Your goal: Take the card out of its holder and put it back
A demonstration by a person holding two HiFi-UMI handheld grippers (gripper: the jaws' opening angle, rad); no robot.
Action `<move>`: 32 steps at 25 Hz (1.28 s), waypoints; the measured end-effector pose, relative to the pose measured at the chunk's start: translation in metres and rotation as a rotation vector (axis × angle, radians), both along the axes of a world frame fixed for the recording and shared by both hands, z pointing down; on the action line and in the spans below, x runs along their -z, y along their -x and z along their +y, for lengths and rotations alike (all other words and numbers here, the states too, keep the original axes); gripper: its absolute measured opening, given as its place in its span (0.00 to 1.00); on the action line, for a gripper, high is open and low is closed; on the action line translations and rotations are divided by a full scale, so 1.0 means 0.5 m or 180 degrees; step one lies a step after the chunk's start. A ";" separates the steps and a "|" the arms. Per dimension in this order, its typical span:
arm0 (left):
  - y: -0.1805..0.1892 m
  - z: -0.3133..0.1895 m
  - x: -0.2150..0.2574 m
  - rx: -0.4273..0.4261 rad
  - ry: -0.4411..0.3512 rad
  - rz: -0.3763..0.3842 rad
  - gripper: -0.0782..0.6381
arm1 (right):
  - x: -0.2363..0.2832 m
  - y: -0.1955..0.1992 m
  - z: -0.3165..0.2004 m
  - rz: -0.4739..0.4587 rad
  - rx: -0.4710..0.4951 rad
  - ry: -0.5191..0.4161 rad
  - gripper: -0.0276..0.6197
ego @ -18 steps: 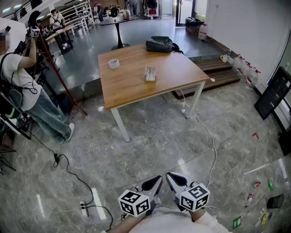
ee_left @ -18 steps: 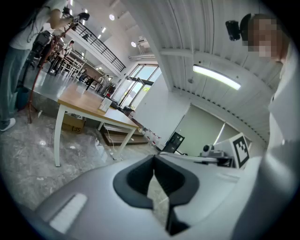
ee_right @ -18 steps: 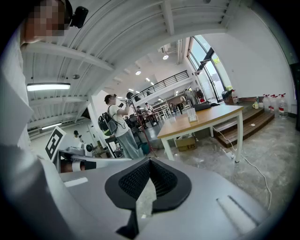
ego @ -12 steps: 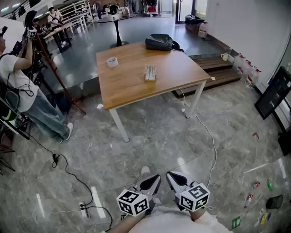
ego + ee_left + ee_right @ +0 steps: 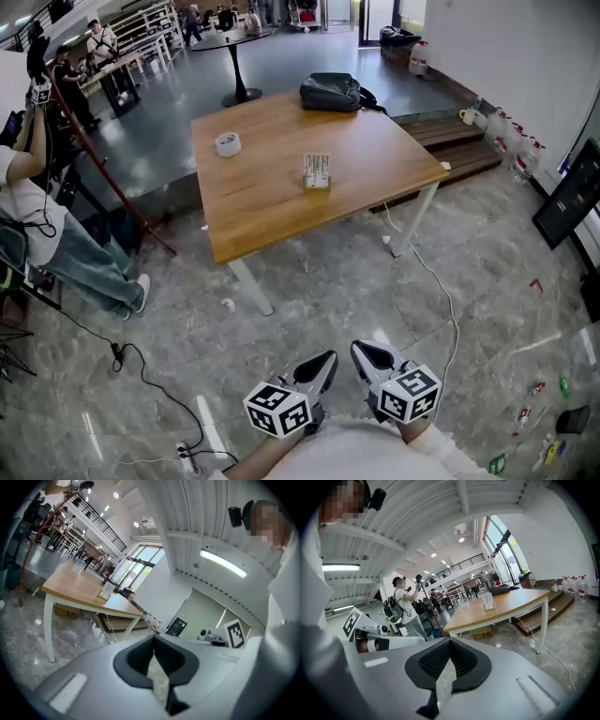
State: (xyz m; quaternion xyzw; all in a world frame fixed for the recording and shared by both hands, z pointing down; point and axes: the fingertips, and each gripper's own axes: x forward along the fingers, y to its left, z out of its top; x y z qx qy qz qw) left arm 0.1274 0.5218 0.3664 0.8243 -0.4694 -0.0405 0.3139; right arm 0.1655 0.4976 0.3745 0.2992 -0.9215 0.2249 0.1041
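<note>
A clear card holder [image 5: 317,172] with a card in it stands upright near the middle of the wooden table [image 5: 281,202]; it also shows far off as the holder [image 5: 488,601] and the holder [image 5: 106,591]. Both grippers hang low in the head view, well short of the table and above the stone floor. My left gripper [image 5: 326,360] is shut with nothing in it, its jaws meeting [image 5: 153,641]. My right gripper [image 5: 361,351] is shut and empty too [image 5: 450,645].
On the table are a tape roll [image 5: 228,143] at the left and a black bag [image 5: 331,92] at the far edge. A person with a tripod [image 5: 37,187] stands at the left. Cables [image 5: 441,291] and a power strip [image 5: 187,457] lie on the floor.
The table has come closer and lower in the head view as the person walks towards it. Both grippers stay shut and side by side.
</note>
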 end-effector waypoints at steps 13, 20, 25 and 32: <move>0.138 -0.295 0.019 -0.0260 0.0026 -0.0064 0.12 | 0.016 0.130 -0.277 -0.0028 -0.0188 0.0082 0.04; 0.188 -0.431 -0.003 -0.0136 0.0063 -0.0048 0.12 | 0.006 0.172 -0.413 0.0117 -0.0103 -0.0038 0.04; 0.211 -0.569 -0.008 -0.0138 0.0030 -0.0148 0.12 | 0.020 0.210 -0.560 0.0097 0.0002 -0.0146 0.04; 0.240 -0.760 -0.007 0.0012 0.0052 -0.0158 0.12 | 0.031 0.230 -0.747 0.0063 0.0141 -0.0125 0.04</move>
